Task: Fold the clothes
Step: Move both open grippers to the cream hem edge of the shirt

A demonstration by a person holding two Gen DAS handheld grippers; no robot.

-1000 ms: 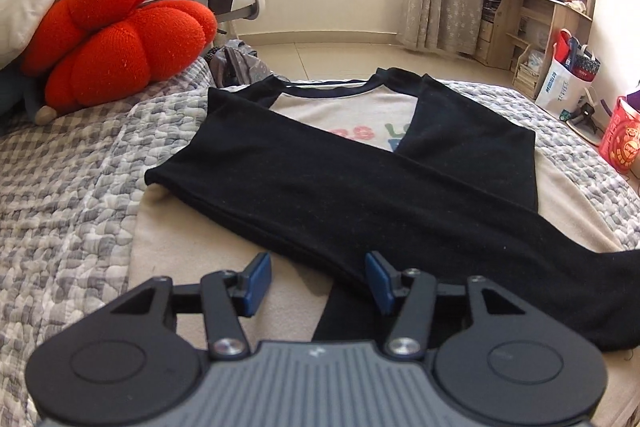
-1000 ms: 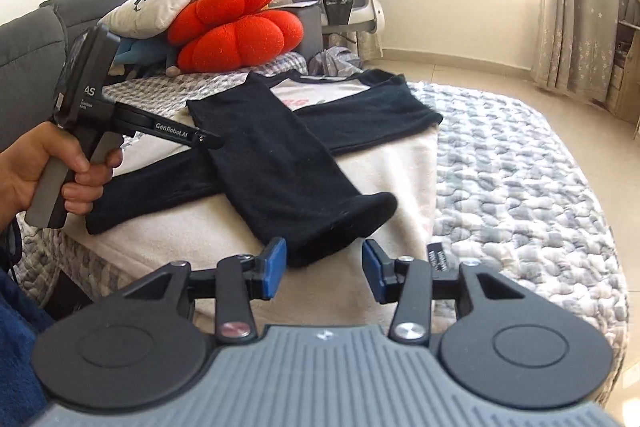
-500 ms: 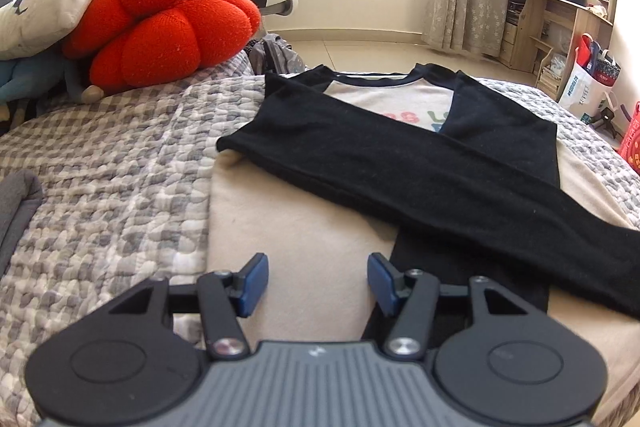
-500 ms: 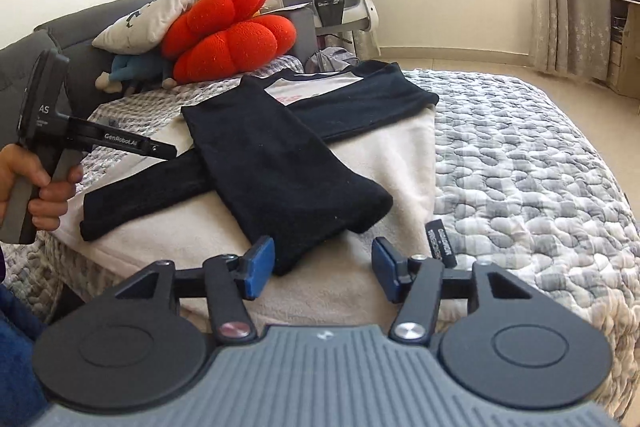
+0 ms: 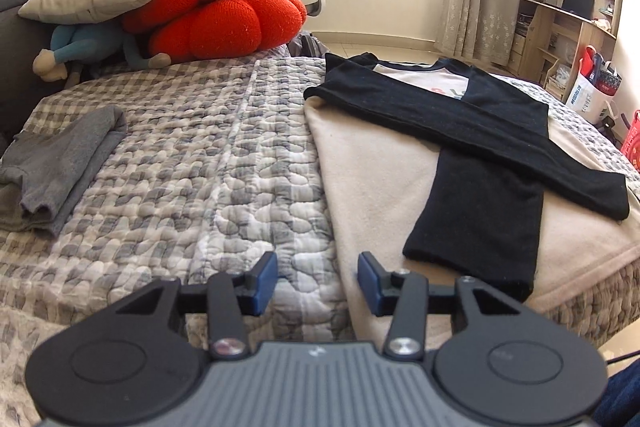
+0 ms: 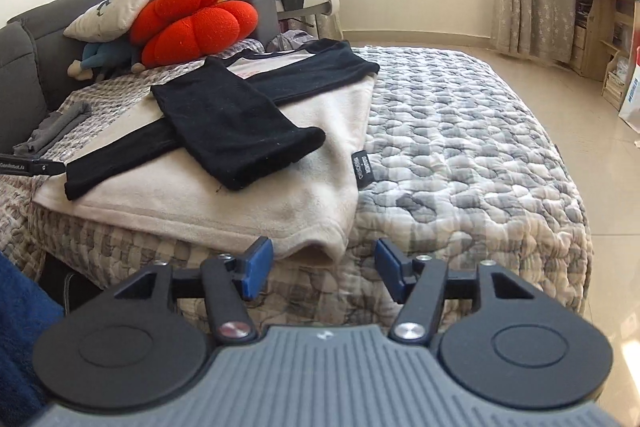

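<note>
Shirt (image 5: 460, 115) flat, collar pointing away, black sleeves (image 5: 480, 203) crossed diagonally

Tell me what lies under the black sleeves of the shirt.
The two black sleeves lie crossed over the shirt's cream body, one atop the other. Near the collar a strip of colourful print shows; the rest is covered. Under the shirt is the quilt.

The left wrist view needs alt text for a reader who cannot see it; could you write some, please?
A cream shirt with black sleeves lies on a quilted bed, both sleeves folded across its body. The left gripper hovers open and empty at the shirt's near corner. A grey garment and red cushion lie farther left.
</note>
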